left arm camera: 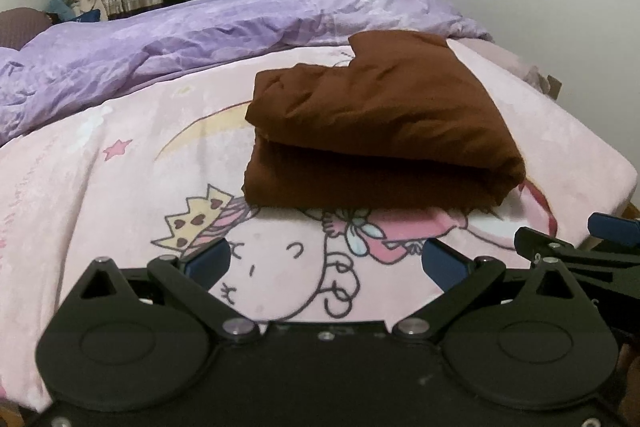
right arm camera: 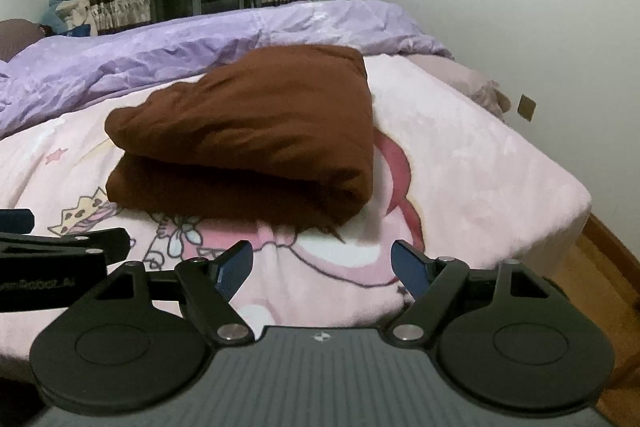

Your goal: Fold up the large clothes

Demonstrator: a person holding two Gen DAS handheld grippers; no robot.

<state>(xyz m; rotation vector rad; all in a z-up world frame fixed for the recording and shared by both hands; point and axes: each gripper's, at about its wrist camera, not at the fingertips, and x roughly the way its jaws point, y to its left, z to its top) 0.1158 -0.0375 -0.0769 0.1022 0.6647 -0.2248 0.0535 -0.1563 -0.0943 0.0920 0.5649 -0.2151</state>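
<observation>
Thick brown fabric garment (left arm camera: 380,123) seen folded into a bundle on the pink cartoon-print blanket (left arm camera: 120,187).
Left gripper (left arm camera: 326,263) and right gripper (right arm camera: 322,269) are both held wide apart, nothing gripped.

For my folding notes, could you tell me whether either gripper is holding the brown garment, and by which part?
Nothing is held. The left gripper and the right gripper are both open, short of the folded brown garment, which lies free on the pink blanket.

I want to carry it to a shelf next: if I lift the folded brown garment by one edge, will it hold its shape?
Probably not. The folded brown fabric garment shows soft creases and sagging layers, so it is likely floppy and would unfold. It looks bulky yet light. On the plush pink cartoon blanket it would likely drag, not slide.
</observation>
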